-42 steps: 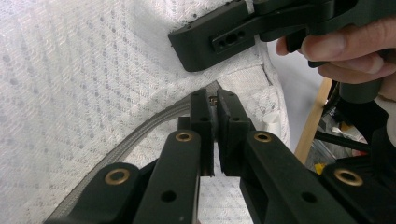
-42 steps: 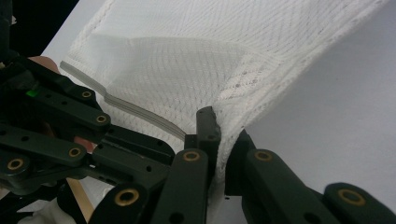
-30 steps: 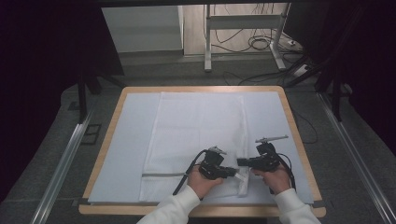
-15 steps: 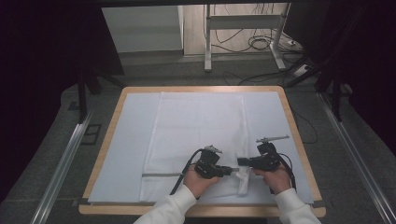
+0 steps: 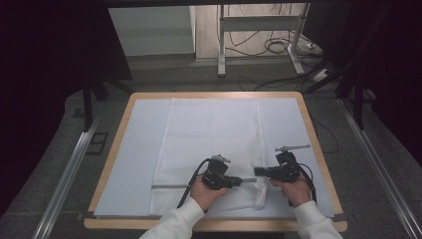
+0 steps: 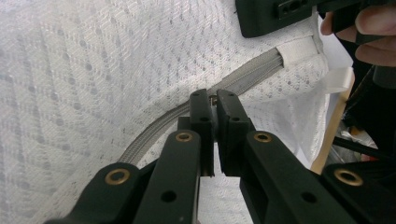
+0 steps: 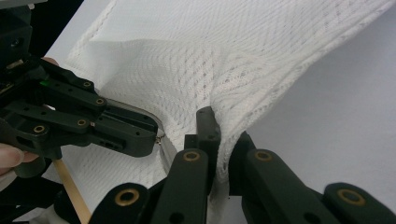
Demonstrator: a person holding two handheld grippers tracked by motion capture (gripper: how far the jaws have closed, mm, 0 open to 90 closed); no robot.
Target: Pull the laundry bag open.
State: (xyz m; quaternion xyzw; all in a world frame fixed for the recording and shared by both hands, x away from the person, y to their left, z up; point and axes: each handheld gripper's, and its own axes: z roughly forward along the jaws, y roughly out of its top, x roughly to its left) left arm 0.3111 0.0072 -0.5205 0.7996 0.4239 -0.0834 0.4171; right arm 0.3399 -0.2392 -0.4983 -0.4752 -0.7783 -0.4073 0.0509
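Near the table's front edge, a white mesh laundry bag with a grey zipper (image 5: 214,144) lies flat on the pale blue mat (image 5: 134,164), long axis running away from the person. Left gripper (image 6: 214,100) is clenched on what looks like the small metal zipper pull (image 6: 213,98), pointing right along the zipper line. Right gripper (image 7: 223,133), just beside it, pinches the bag's near-right corner mesh, ready to brace a pull.

— Support surface?
— One counter (image 5: 110,164) with a wooden rim, topped by a pale blue sheet (image 5: 134,149) covering nearly all of it.
— Directly on that?
— A white mesh cloth (image 5: 214,129), spread flat down the middle, its near right corner rumpled.
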